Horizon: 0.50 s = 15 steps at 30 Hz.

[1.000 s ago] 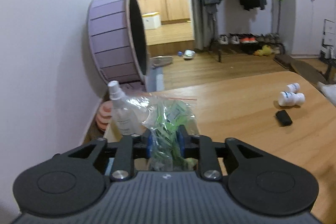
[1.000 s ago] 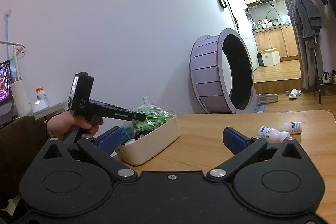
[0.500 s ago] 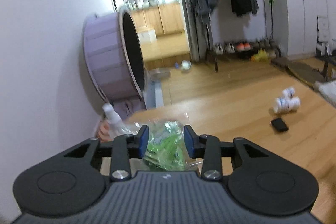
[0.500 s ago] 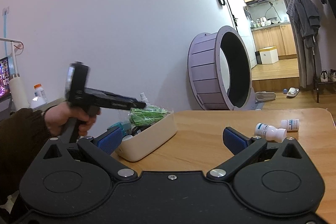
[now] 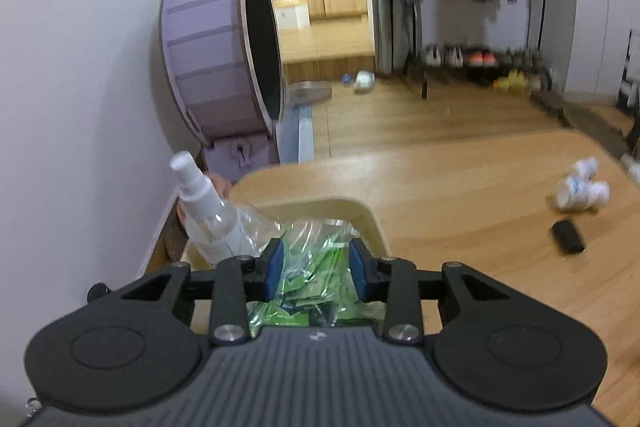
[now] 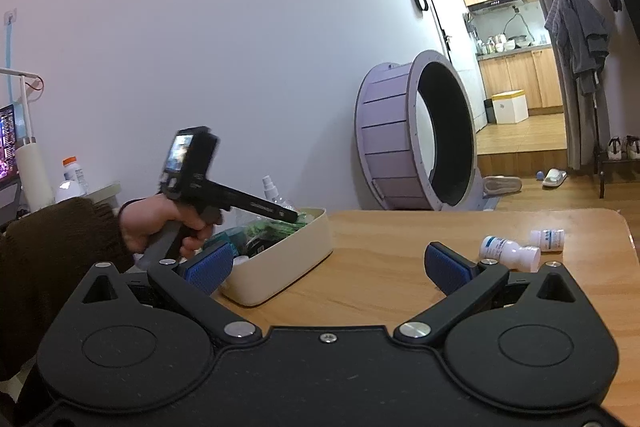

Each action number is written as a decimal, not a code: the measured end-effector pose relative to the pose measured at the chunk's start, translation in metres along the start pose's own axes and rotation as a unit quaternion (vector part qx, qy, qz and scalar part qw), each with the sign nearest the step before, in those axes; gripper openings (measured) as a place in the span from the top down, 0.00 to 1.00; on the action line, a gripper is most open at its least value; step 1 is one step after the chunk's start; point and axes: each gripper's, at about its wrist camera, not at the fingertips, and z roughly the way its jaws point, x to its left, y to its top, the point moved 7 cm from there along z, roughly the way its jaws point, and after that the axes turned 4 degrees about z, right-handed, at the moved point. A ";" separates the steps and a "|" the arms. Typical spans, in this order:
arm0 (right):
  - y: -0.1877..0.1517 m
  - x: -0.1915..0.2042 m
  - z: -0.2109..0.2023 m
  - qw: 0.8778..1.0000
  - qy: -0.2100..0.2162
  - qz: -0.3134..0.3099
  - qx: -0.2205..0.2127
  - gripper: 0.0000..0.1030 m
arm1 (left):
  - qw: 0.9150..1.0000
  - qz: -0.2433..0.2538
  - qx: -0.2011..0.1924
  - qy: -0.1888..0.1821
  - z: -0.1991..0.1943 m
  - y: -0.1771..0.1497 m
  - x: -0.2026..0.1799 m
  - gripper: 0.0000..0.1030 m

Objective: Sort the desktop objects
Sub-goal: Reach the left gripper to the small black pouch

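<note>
I am hovering my left gripper (image 5: 314, 269), pads apart around the bag of green packets (image 5: 316, 279) lying in the cream bin (image 5: 374, 223), and lifting straight clear so nothing snags, while my right gripper (image 6: 326, 265) waits spread wide, white bottles (image 6: 510, 251) at its two o'clock.
</note>
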 end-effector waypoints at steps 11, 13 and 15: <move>0.009 -0.020 -0.019 0.999 -0.037 0.011 -0.023 0.00 | 0.988 0.031 -0.045 -0.141 -0.042 -0.010 -0.104 0.60; 0.010 -0.026 -0.023 0.998 -0.050 0.011 -0.025 0.00 | 0.985 0.030 -0.037 -0.169 -0.031 -0.016 -0.123 0.60; 0.011 -0.032 -0.026 0.998 -0.060 0.018 -0.021 0.00 | 0.980 0.023 -0.031 -0.193 -0.018 -0.020 -0.138 0.60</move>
